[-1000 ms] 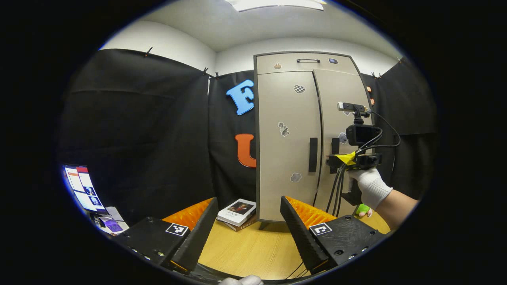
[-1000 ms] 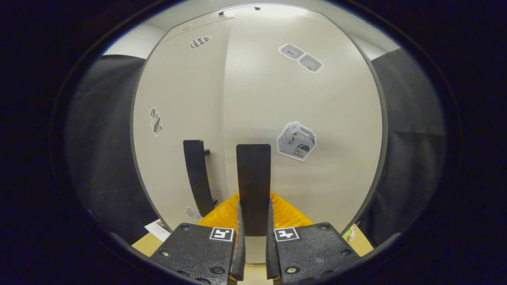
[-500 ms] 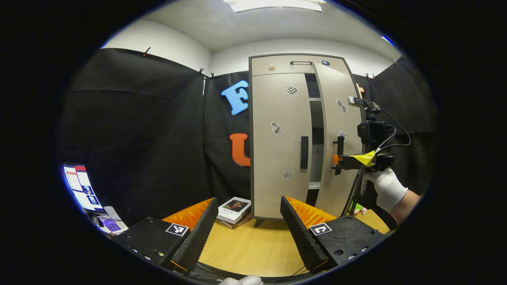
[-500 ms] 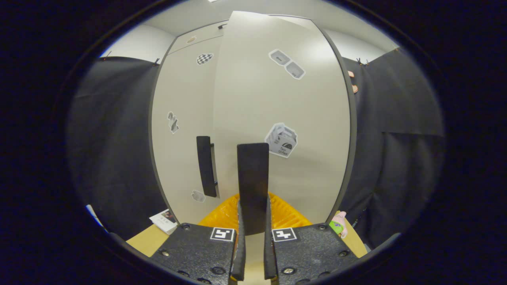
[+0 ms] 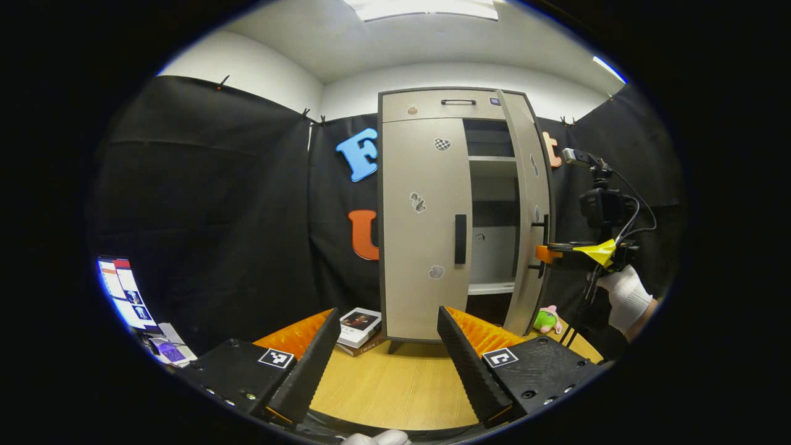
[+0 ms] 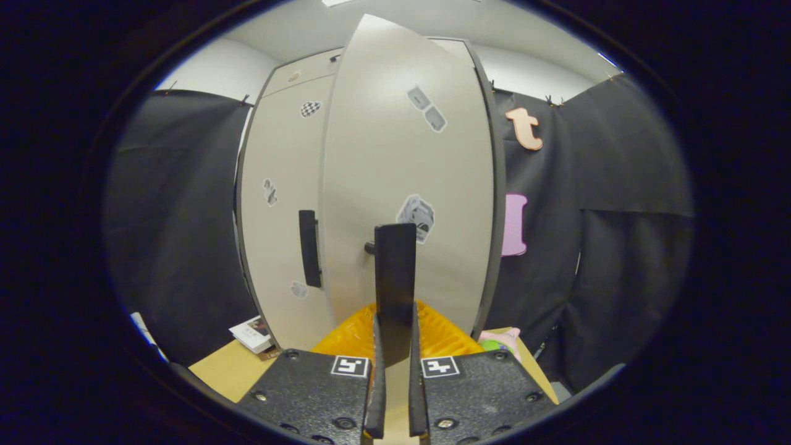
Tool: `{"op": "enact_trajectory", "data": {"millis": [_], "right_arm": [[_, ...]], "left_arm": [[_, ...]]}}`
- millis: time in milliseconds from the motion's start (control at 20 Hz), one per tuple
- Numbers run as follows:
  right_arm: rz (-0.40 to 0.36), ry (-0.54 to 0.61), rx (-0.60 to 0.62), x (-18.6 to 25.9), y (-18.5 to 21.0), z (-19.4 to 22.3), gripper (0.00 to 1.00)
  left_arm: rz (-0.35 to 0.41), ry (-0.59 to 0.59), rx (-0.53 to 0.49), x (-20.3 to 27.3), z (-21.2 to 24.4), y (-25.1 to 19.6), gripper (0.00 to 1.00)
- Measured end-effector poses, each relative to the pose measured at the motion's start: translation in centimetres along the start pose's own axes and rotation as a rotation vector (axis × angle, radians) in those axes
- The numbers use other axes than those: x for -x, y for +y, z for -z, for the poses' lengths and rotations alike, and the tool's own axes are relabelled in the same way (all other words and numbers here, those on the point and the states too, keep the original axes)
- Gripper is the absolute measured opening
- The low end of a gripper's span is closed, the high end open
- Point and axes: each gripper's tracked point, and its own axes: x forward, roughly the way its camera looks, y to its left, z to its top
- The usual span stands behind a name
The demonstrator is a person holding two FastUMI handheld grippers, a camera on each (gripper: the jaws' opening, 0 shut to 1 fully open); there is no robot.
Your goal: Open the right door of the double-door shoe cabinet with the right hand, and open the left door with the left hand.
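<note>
Left gripper view: tall beige double-door shoe cabinet [image 5: 426, 216] standing on pale wooden counter [image 5: 389, 389], pushed back toward the black cloth wall. Left door [image 5: 420, 247] flush and closed, black vertical handle [image 5: 460, 239] untouched. Right door [image 5: 532, 216] swung partway out, shelves [image 5: 491, 287] showing behind. Right tool [image 5: 544, 254], held by a white-gloved hand [image 5: 624, 296], clamped at that door's handle, presumably to pull the door along its arc. Left tool [image 5: 386, 352] spread wide, hanging back over the counter, probably waiting its turn. Book stack [image 5: 358, 327] and small green plush toy [image 5: 546, 319] lying by the cabinet's foot.

Right gripper view: right tool [image 6: 393, 346] pressed together on right door's black bar handle [image 6: 395, 284], bar pinched between both fingers. Left door's handle [image 6: 308, 247] just beside.
</note>
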Motion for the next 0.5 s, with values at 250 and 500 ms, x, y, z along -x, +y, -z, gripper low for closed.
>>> {"op": "enact_trajectory", "data": {"millis": [250,500], "right_arm": [[0.056,-0.004,0.005,1.8,-2.8,0.2,0.15],[0.044,0.005,-0.004,3.0,-4.9,0.3,0.09]], "left_arm": [[0.046,-0.008,-0.013,-0.3,-0.2,-0.9,0.95],[0.091,-0.009,-0.001,-0.4,-0.2,-2.2,0.95]]}}
